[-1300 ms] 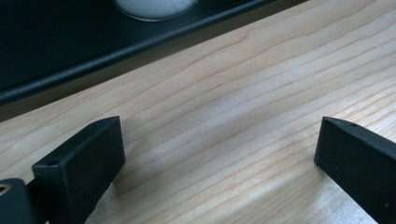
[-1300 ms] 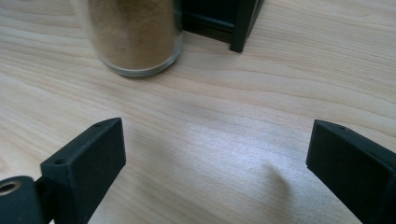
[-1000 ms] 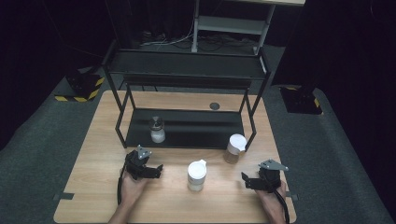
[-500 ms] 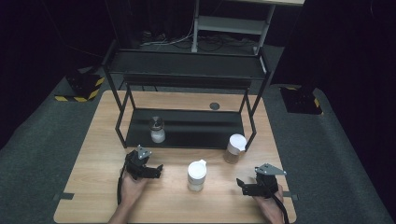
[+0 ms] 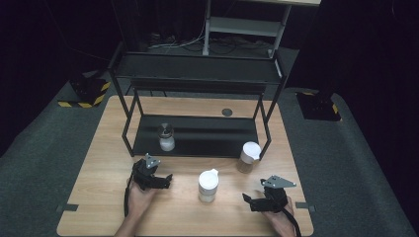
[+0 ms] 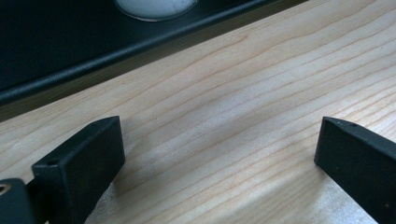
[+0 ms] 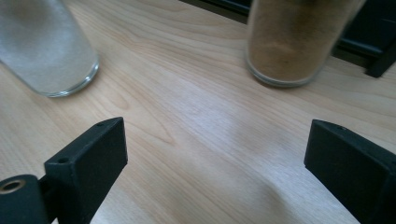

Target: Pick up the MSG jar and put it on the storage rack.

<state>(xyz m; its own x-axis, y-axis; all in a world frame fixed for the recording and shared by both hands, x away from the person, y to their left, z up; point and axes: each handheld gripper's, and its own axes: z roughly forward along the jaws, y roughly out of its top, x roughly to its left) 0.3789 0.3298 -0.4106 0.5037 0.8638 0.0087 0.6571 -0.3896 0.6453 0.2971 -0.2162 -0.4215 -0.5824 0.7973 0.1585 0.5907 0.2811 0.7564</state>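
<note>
Right gripper (image 5: 251, 201) low over table (image 5: 99, 148), jaws spread wide, holding nothing; left gripper (image 5: 165, 180) likewise; white-lidded jar (image 5: 208, 184) upright between them, right gripper pointing toward it; brown-spice jar (image 5: 248, 157) farther, by rack (image 5: 197, 79).

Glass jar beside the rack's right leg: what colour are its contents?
Brown powder in the glass jar; right gripper view shows it best.

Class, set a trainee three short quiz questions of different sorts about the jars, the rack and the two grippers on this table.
1. True or false: the right gripper is shut on the white-lidded clear jar of white powder.
2. Which jar stands on the black metal rack's lower shelf? A) the small silver-capped shaker B) the white-lidded jar of brown powder
3. What lies between the left gripper's fingers?

Key: 1 false; 2 A; 3 bare wooden table.
</note>
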